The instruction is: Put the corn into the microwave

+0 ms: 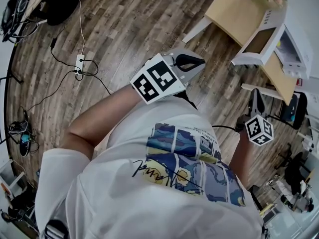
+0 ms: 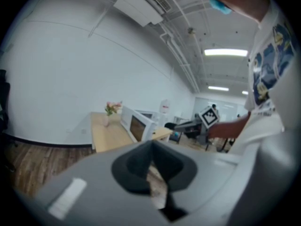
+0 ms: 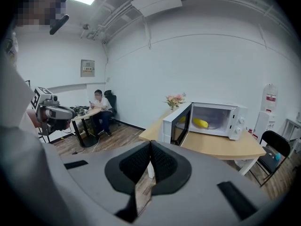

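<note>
The yellow corn (image 3: 200,123) lies inside the white microwave (image 3: 221,119), whose door (image 3: 181,125) hangs open to the left. The microwave stands on a light wooden table (image 3: 225,147). My right gripper (image 3: 150,160) is shut and empty, held well back from the table. My left gripper (image 2: 151,166) is also shut with nothing between its pads. In the head view the left gripper (image 1: 198,62) is out in front of the person's chest and the right gripper (image 1: 255,96) is nearer the microwave (image 1: 269,39). The left gripper view shows the microwave (image 2: 138,125) from its door side.
A vase of pink flowers (image 3: 174,100) stands at the table's left end. A black chair (image 3: 273,150) sits right of the table. A person sits at a desk (image 3: 96,111) at the back left. A power strip with cables (image 1: 79,63) lies on the wood floor.
</note>
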A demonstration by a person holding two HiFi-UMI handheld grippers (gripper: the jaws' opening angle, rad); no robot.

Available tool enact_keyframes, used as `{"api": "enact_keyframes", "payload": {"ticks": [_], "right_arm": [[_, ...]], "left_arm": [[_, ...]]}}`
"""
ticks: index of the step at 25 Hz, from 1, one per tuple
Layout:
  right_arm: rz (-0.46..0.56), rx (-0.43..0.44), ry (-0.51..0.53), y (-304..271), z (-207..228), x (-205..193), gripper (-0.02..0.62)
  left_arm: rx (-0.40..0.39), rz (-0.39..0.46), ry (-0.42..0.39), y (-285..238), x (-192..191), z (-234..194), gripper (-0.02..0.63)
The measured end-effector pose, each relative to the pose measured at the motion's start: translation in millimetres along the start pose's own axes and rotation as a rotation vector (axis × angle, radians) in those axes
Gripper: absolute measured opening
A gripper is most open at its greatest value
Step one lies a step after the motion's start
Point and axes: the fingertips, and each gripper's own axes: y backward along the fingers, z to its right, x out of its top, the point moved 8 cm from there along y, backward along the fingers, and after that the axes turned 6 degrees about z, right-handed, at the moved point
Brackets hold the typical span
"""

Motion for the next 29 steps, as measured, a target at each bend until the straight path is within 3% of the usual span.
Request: {"api": "enact_keyframes", "payload": {"ticks": [22,29], "right_arm": [[0.021,0.015,0.029,21.0,-28.6,1.7,0.009],[0.003,0.064,0.003,11.9,-46.9,-12.8,0.009]], "left_arm": [[-0.011,0.024,-0.016,23.3,-2.8,11.8,0.006],[0.039,-0.018,-0.001,42.8,-17.7,9.5,0.006]]}}
